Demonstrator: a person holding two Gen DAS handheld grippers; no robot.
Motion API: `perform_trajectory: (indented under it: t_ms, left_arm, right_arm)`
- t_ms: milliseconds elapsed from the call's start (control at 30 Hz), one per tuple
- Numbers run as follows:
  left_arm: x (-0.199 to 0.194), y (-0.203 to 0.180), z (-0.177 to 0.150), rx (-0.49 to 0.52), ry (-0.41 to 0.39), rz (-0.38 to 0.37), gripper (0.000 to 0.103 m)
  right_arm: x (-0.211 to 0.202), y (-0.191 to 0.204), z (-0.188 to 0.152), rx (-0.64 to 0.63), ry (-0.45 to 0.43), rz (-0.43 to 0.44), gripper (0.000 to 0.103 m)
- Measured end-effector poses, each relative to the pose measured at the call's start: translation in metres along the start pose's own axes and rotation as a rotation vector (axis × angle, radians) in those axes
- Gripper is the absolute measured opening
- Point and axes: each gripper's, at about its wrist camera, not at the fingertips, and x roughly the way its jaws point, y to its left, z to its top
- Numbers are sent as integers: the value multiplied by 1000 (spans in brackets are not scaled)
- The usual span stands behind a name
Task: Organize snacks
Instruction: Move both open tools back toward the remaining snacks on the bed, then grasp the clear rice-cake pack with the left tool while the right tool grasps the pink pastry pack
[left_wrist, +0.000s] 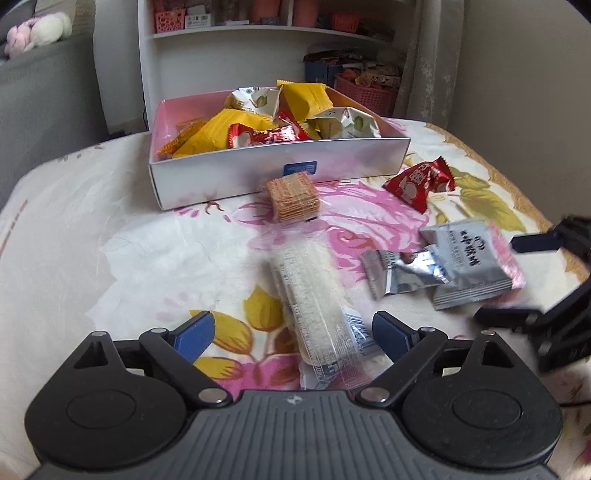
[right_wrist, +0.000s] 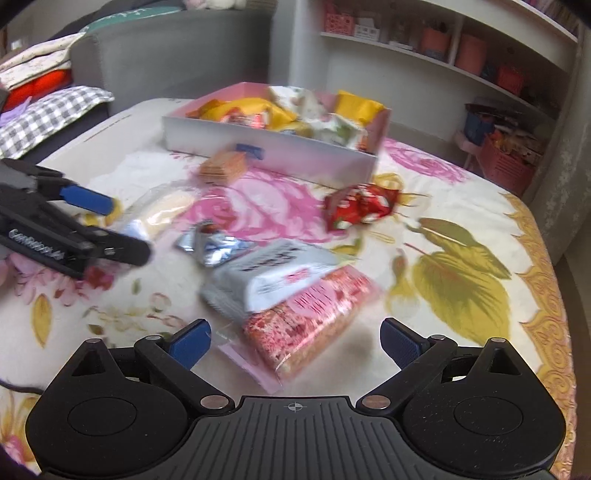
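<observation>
Floral tablecloth (left_wrist: 110, 229), lower centre: my left gripper (left_wrist: 291, 336) spread wide around clear-wrapped wafer pack (left_wrist: 314, 302), light, slippery, brittle, take mid-length; right gripper (right_wrist: 295, 341) spread, empty.

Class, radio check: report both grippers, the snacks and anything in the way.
Left gripper open around clear cracker pack. Right gripper open over pink snack bar. Box part filled; red packet and silver packets loose on the cloth. Path clear.
</observation>
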Motion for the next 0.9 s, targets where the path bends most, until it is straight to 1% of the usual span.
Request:
perform_trajectory:
  t_ms: [133,200,233,333,433,500,567,700,800,900]
  left_arm:
    - [-1,15,-2,3,-2,37,89]
    - [-2,21,-2,6,-7,57,87]
    - [-3,23,-2,7,-11,55,85]
    - [-5,27,0,8,-29,3,78]
    - [-5,24,3,15,-46,-68,74]
    - [-4,22,3,30,-57,-94,71]
    - [-2,20,2,44,-55,-106,67]
    - [0,21,3,71,-57,-112,65]
    - [0,24,5,63,-49,-124,64]
    - [0,27,8,44,-39,-124,56]
  right_arm:
    - [-2,-20,-5,22,0,-53,99]
    - [-3,-29,-8,36,-3,-71,99]
    - [-4,-32,-9,45,-4,-74,99]
    - [-5,-37,-10,68,-12,-51,99]
    - [-4,-34,-8,57,-21,-34,99]
    - [-3,-32,-7,55,-27,-28,98]
    - [-5,-34,-5,63,-36,-12,97]
    - [-13,-41,-1,121,-73,31,97]
    - [-16,-44,3,182,-99,70,97]
    - [-11,-46,6,215,-92,60,94]
